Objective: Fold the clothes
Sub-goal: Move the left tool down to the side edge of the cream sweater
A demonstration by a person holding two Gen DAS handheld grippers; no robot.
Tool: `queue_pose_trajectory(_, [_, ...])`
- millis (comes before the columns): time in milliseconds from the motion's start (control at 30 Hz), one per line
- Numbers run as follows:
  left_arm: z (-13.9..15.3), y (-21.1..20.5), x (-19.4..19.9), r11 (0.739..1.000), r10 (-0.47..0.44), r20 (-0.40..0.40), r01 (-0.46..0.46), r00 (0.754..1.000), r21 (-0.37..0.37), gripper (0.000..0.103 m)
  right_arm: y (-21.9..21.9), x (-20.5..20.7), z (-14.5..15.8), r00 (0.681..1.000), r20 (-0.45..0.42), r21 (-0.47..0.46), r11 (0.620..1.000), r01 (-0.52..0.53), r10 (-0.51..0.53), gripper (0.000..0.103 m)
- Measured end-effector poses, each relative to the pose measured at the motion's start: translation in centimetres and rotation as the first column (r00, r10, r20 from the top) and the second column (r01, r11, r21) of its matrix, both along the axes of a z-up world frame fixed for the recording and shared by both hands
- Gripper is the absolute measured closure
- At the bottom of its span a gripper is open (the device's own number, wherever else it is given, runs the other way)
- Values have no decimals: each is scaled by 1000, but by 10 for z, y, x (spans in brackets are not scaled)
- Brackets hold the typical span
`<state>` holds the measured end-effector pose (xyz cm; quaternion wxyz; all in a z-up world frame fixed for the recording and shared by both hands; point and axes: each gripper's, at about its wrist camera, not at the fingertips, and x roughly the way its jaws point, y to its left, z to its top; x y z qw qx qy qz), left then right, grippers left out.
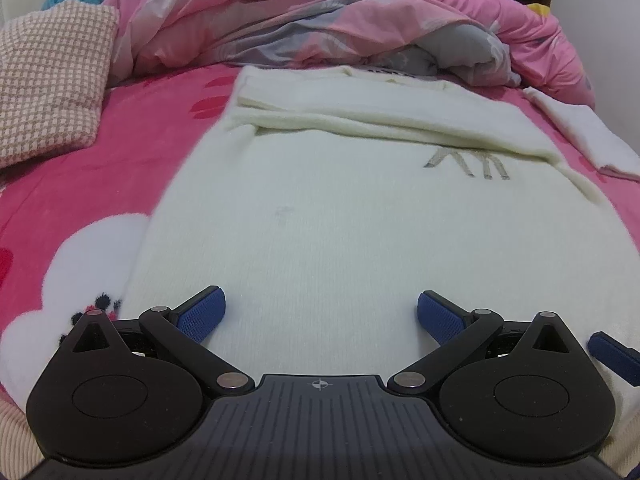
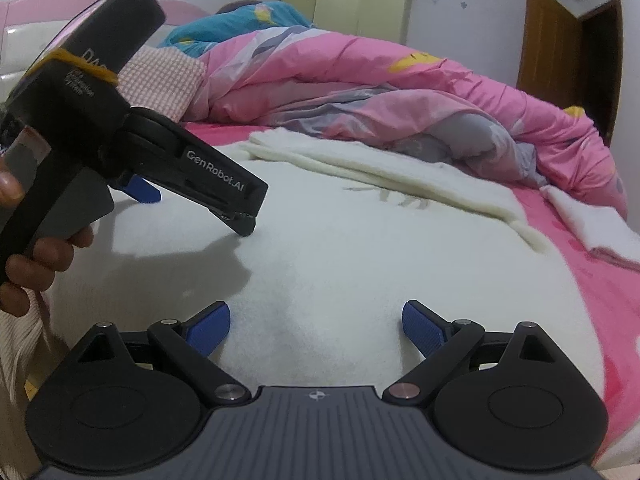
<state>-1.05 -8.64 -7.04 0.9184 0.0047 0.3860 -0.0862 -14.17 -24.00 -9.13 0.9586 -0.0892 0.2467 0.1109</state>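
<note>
A white knit sweater (image 1: 320, 208) lies flat on the pink bed sheet (image 1: 100, 184), hem toward me. One sleeve (image 1: 360, 120) is folded across its chest, just above a grey logo (image 1: 472, 164). The other sleeve (image 1: 580, 136) stretches out over the sheet at the right. My left gripper (image 1: 321, 314) hovers open above the hem area with nothing between its blue pads. In the right wrist view a hand holds that left gripper (image 2: 192, 208), whose tip is close to the sweater (image 2: 360, 264). My right gripper (image 2: 316, 328) stands open beside it over the lower sweater, holding nothing.
A crumpled pink quilt (image 1: 340, 12) is heaped along the far side of the bed. A checked pillow (image 1: 48, 80) lies at the far left. A pale wardrobe (image 2: 348, 0) and a brown door (image 2: 560, 40) stand against the far wall.
</note>
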Motion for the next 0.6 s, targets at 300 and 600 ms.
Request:
queue_pose_trajectory(300, [-3,0,-3,1000,-19,37,18,999,15,0,-4,0,-3,1000,8,26,1000,-5,5,7])
queue_pose_trajectory(600, [7,16,-13,999,-13,32,14,999,-32,0,-8,2,-4,1000,13,39,999,-18,17,7])
